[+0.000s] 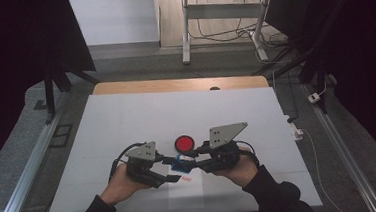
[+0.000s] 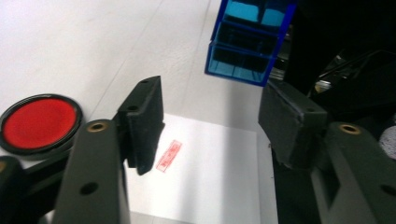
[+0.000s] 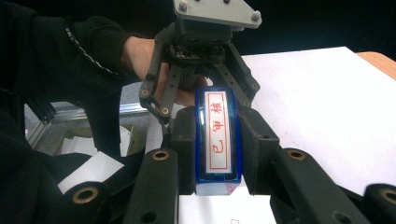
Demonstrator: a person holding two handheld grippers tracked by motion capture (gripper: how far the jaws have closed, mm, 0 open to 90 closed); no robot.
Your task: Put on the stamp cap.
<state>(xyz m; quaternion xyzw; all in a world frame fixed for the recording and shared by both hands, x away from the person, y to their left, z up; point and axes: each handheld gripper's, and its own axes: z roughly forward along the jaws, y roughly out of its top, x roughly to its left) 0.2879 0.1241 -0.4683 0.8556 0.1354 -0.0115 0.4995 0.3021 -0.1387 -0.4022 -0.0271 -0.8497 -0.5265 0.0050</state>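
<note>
A blue stamp (image 1: 182,161) with a white label and red characters (image 3: 217,135) is held off the table, and my right gripper (image 1: 192,158) is shut on its sides. Its transparent blue body (image 2: 247,42) hangs just beyond my left gripper (image 2: 210,126), which stands open with nothing between its jaws. Below them lies a white sheet of paper (image 2: 210,177) bearing a small red rectangular stamp mark (image 2: 168,155). A round red ink pad (image 1: 184,144) in a black rim rests on the table just behind the grippers, also at the left in the left gripper view (image 2: 39,123).
The white table top (image 1: 127,125) stretches wide to the left, right and back, ending at a wooden edge (image 1: 179,84). Metal rails (image 1: 30,167) run along both sides. A desk frame and cables stand on the floor beyond.
</note>
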